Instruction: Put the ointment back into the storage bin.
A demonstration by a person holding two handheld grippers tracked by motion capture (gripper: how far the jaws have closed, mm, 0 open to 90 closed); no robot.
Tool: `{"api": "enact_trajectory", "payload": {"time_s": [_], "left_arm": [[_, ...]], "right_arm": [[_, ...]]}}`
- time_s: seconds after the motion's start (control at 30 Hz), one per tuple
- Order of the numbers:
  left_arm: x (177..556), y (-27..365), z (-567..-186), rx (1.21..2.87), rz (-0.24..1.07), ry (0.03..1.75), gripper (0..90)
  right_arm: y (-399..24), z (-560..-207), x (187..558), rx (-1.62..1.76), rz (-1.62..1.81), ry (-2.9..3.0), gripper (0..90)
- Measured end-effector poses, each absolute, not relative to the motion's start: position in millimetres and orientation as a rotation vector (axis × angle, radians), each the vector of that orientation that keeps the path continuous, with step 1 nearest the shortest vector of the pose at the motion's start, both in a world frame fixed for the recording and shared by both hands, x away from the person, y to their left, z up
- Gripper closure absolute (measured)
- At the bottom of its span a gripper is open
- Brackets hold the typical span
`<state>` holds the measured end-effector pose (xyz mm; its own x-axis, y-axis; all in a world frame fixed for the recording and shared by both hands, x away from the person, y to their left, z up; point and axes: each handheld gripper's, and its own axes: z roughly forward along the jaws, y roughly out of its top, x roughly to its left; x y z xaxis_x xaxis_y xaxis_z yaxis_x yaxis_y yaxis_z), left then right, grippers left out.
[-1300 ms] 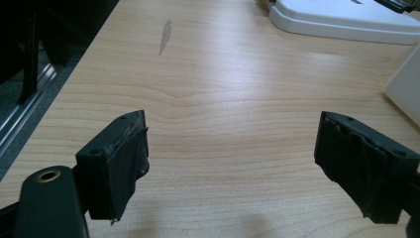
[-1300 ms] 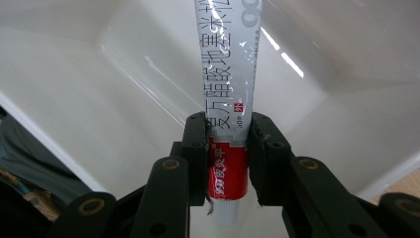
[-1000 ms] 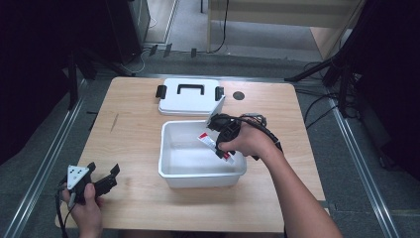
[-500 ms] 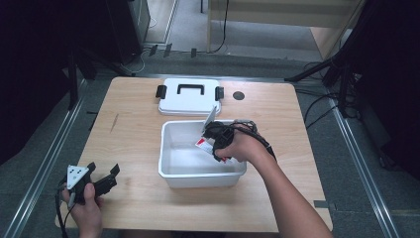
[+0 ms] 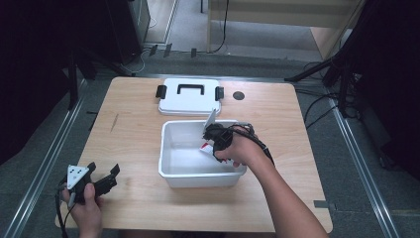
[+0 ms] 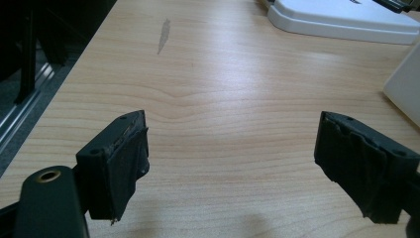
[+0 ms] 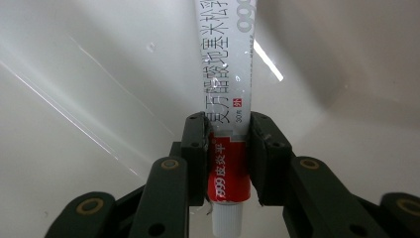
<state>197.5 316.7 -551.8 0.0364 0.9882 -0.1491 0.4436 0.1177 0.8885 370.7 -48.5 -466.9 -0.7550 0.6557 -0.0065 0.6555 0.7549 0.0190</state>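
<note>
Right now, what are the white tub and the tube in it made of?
The white rectangular tub looks like glossy moulded plastic: light streaks shine on its smooth walls. The white-and-red printed ointment tube, clamped in the right hand-held gripper, seems to be soft plastic or laminate with a ribbed white cap; I can't tell which.

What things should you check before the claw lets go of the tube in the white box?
1. Right claw grips the tube firmly, one pad on each side: ok.
2. Tube is over the inside of the white box, not over its rim: ok.
3. Spot in the box under the tube is free of other things: ok, the right gripper view shows bare white plastic there.
4. Tube already rests on the box floor: cannot tell.
5. Left claw is open, holds nothing and sits on the table, well away from the box: ok.
6. Lid lies behind the box, out of the way: ok.
</note>
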Motion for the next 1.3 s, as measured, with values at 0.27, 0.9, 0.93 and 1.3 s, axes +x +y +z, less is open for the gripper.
{"api": "enact_trajectory", "payload": {"time_s": [0.27,0.9,0.93,1.3], "left_arm": [[197.5,316.8,-551.8,1.455,0.801,1.539,14.4],[197.5,316.9,-551.7,1.458,0.801,1.539,14.4],[197.6,316.8,-551.8,1.457,0.801,1.539,14.4],[197.6,316.9,-551.7,1.458,0.8,1.54,14.4]], "right_arm": [[-47.9,-467.8,370.4,1.077,0.009,2.93,72.0],[-47.6,-468.3,369.1,1.037,0.003,2.948,71.7],[-47.5,-468.2,368.9,1.035,0.004,2.95,71.6],[-47.2,-467.7,368.5,1.023,0.018,2.951,65.9]]}}
